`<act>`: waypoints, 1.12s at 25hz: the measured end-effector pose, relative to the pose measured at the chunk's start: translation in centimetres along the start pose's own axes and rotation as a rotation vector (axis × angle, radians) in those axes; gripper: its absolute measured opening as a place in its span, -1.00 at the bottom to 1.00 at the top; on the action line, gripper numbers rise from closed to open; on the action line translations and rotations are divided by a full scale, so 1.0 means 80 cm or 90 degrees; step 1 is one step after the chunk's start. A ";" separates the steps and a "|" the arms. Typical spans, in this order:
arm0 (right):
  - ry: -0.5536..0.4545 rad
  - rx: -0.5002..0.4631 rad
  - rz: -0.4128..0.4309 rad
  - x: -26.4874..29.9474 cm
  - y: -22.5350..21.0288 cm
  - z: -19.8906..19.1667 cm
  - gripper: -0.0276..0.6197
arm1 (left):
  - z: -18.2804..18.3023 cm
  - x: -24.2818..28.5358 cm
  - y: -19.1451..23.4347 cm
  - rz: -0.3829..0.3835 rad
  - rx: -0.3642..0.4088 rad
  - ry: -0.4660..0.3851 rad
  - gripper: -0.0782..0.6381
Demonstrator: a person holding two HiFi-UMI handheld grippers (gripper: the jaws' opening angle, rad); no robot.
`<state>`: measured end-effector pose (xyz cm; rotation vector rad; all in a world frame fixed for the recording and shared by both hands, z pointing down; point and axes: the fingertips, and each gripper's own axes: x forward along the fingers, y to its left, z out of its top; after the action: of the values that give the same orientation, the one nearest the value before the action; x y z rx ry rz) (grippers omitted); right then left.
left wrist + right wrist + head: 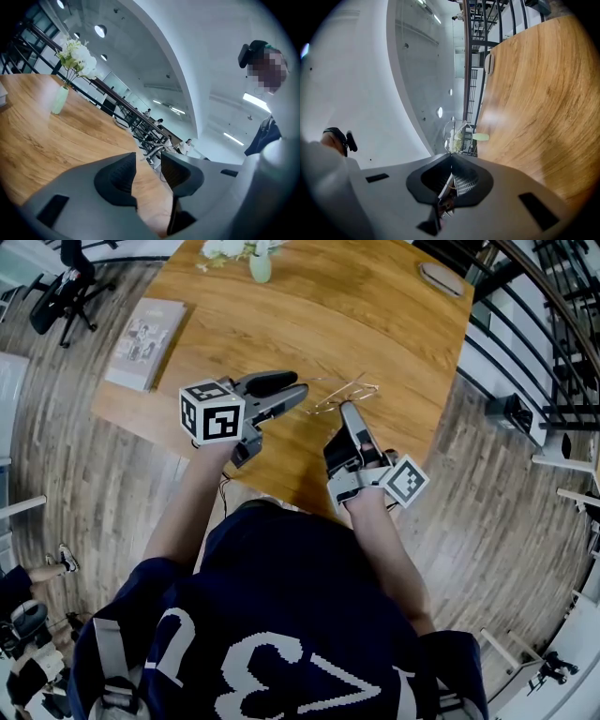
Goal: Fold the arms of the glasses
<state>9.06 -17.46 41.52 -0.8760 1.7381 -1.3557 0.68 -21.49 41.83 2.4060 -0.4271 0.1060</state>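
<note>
Over the table (281,306) | right gripper (349,411) clamped on glasses (343,392), steadying the frame | left gripper (292,390) jaws wide, empty, free to fold arms

We see a wooden table (281,315) in a bright hall.
Plank floor (94,484) surrounds it; we see a black railing (553,324) right, an office chair (66,292) upper left, round ceiling lights (100,31).

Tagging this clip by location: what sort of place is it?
Probably an open office or lobby mezzanine: a wooden table with a book and flower vase, an office chair, a black railing.
</note>
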 end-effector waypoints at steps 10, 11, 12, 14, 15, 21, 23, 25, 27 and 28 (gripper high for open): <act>-0.008 0.006 -0.003 -0.002 0.001 0.002 -0.83 | -0.002 0.022 -0.033 -0.123 -0.053 0.013 -0.69; -0.010 0.005 -0.003 -0.002 0.001 0.003 -0.83 | -0.009 0.024 -0.038 -0.135 -0.059 0.025 -0.69; -0.010 0.005 -0.002 -0.002 0.001 0.003 -0.83 | -0.015 0.024 -0.042 -0.146 -0.067 0.033 -0.69; -0.010 0.005 -0.003 -0.001 0.001 0.003 -0.83 | -0.020 0.023 -0.045 -0.155 -0.084 0.034 -0.69; -0.011 0.007 -0.005 -0.001 0.000 0.003 -0.83 | -0.020 0.021 -0.044 -0.153 -0.088 0.028 -0.69; -0.032 0.021 -0.084 -0.012 -0.049 0.006 -0.83 | -0.014 -0.005 -0.015 -0.057 -0.041 -0.027 -0.69; -0.044 0.029 -0.141 -0.021 -0.084 0.006 -0.83 | -0.011 -0.019 -0.006 -0.018 -0.026 -0.060 -0.69; -0.056 0.048 -0.203 -0.029 -0.120 0.003 -0.83 | -0.012 -0.034 0.002 0.021 -0.012 -0.081 -0.69; -0.067 0.068 -0.262 -0.036 -0.152 -0.003 -0.83 | -0.020 -0.045 0.007 0.048 -0.002 -0.082 -0.69; -0.073 0.075 -0.290 -0.041 -0.168 -0.004 -0.83 | -0.025 -0.049 0.008 0.056 -0.002 -0.079 -0.69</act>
<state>11.28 -17.20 55.14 -1.3080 1.4052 -1.6402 -3.19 -19.56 43.06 2.3986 -0.5896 -0.0044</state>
